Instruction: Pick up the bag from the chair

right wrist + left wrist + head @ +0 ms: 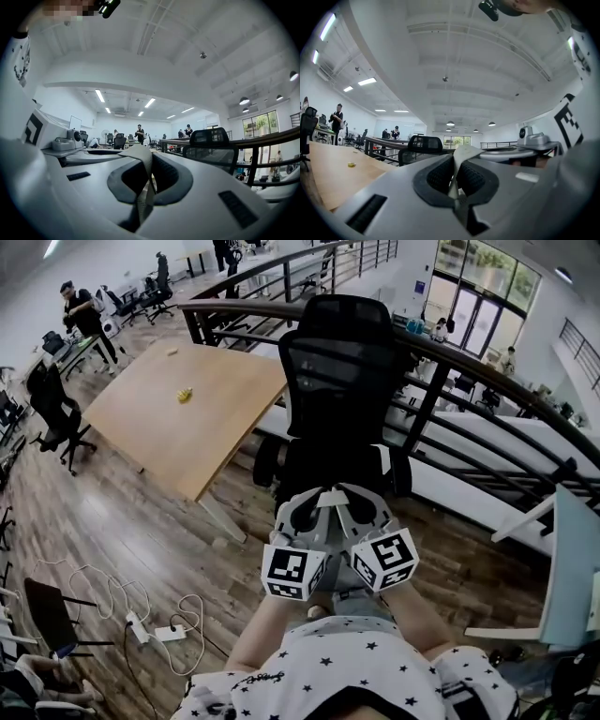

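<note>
Bag strap [466, 151], pale, clamped in left gripper [454, 176] and right gripper [145, 180] (grip seen only in gripper views), before chair [342, 381].

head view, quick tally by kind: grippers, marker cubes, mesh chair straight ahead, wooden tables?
Grippers: 2, left gripper and right gripper, each shut on the light strap
Marker cubes: 2
Black mesh chair: 1
Wooden table: 1
Total: 6
</note>
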`<state>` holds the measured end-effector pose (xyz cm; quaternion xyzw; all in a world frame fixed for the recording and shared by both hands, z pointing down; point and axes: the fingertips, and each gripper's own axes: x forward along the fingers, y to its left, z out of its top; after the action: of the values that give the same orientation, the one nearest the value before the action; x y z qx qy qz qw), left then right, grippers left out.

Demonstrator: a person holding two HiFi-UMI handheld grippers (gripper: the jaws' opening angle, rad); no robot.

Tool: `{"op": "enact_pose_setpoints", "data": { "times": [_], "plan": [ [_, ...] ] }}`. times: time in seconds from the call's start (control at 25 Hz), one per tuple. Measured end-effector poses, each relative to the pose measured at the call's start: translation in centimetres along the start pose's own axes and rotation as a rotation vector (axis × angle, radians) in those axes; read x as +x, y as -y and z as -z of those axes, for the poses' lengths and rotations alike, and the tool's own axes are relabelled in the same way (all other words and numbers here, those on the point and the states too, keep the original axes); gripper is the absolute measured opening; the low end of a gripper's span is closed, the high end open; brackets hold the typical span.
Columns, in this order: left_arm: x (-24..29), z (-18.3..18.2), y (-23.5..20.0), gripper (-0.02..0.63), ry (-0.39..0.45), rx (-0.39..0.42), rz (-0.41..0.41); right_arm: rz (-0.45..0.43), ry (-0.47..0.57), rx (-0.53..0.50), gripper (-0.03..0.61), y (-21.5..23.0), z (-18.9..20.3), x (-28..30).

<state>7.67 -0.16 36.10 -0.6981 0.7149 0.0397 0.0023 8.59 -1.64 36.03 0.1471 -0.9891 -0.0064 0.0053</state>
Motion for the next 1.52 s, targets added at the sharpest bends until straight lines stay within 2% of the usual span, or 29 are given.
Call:
{"op": "enact_pose_setpoints", "data": {
  "times": [1.52],
  "plan": [
    [0.4,-0.2,1.5,0.012,0.000,-0.006,0.034,0.011,0.002,-0.017,-0.006,0.8,-0.3,-1.4]
  ]
}}
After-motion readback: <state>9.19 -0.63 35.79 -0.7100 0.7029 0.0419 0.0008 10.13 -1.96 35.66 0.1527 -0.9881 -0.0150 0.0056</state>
